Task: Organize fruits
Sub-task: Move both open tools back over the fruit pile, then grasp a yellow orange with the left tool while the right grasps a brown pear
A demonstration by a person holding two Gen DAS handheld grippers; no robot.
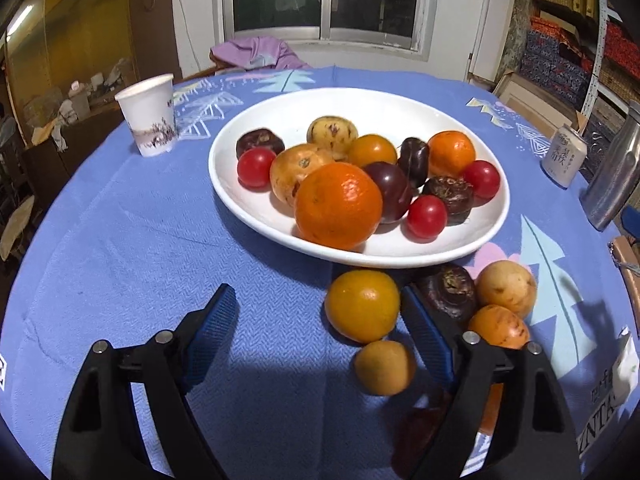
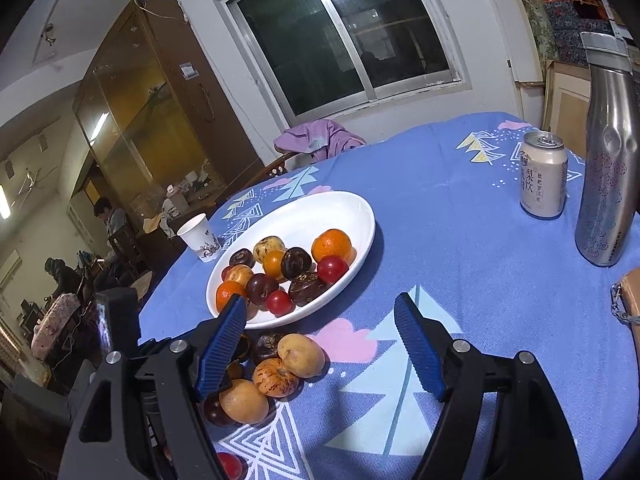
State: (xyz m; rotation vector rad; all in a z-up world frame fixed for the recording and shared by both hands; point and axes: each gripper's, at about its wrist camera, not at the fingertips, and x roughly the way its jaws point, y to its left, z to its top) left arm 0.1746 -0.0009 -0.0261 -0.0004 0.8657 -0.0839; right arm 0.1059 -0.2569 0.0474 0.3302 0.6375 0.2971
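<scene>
A white oval plate (image 1: 256, 204) (image 2: 360, 216) on the blue tablecloth holds several fruits: a large orange (image 1: 338, 206), red tomatoes, dark plums and yellow speckled fruits. Loose fruits lie on the cloth in front of it: a yellow-orange fruit (image 1: 362, 306), a small apricot-coloured one (image 1: 385, 367), a dark chestnut-like one (image 1: 450, 288) and tan ones (image 2: 301, 354). My left gripper (image 1: 316, 320) is open and empty, its right finger next to the loose fruits. My right gripper (image 2: 322, 338) is open and empty, above the cloth right of the loose pile.
A paper cup (image 1: 150, 114) (image 2: 199, 237) stands left of the plate. A drink can (image 2: 543, 174) (image 1: 563, 156) and a steel bottle (image 2: 606, 152) stand at the right. A brown object (image 2: 630, 300) lies at the right edge. A purple cloth (image 1: 256, 54) hangs on a chair behind.
</scene>
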